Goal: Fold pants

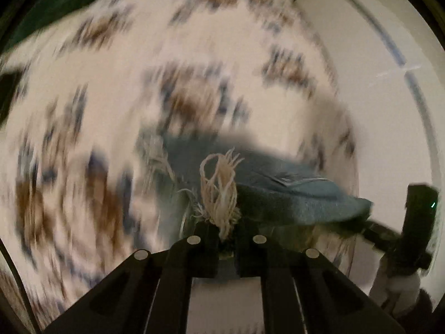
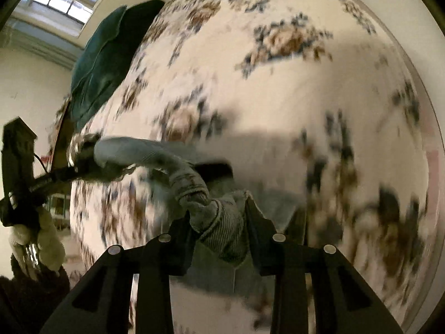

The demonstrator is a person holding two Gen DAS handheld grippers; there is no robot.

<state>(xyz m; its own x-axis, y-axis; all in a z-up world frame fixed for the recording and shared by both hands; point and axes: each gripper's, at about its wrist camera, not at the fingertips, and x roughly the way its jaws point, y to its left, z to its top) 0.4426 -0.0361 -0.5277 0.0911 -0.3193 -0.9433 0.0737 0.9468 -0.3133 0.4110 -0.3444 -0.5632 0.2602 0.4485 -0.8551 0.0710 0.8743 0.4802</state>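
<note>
The pants are blue denim with a frayed hem of pale threads. My left gripper is shut on that frayed hem and holds it above the bed. My right gripper is shut on a rolled denim edge of the same pants. The cloth stretches between the two grippers and hangs in the air. The left gripper also shows at the left of the right wrist view, and the right gripper shows at the right of the left wrist view. Both views are blurred by motion.
Under the pants lies a bed cover with a white ground and brown and blue flowers. A dark green pillow lies at its far end. A white wall and a window lie beyond.
</note>
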